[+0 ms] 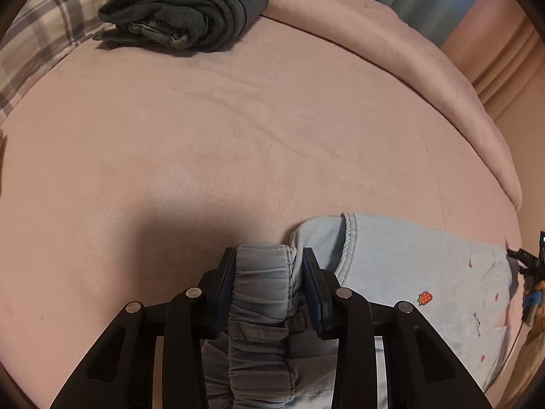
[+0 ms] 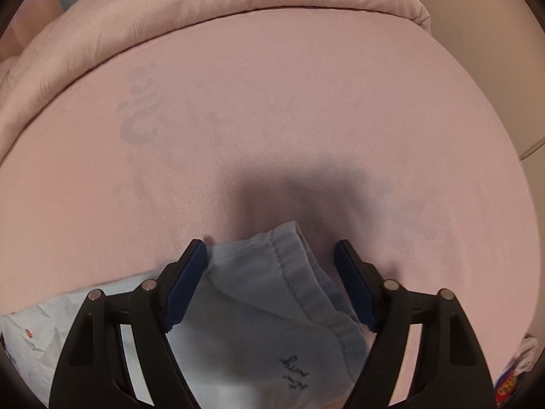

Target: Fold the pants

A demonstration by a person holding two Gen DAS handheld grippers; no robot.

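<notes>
Light blue pants (image 1: 408, 272) with small strawberry prints lie on the pink bed sheet (image 1: 238, 136). My left gripper (image 1: 269, 255) is shut on the gathered elastic waistband (image 1: 262, 286) of the pants. In the right wrist view my right gripper (image 2: 270, 248) is open, its jaws wide apart on either side of a hemmed pant leg end (image 2: 282, 283) that lies on the sheet (image 2: 272, 102). Its fingers do not pinch the cloth.
A folded dark grey garment (image 1: 184, 13) lies at the far side of the bed beside a plaid pillow (image 1: 44, 34). A rolled pink duvet (image 2: 204, 6) runs along the far edge. The bed's right edge (image 2: 504, 136) drops to the floor.
</notes>
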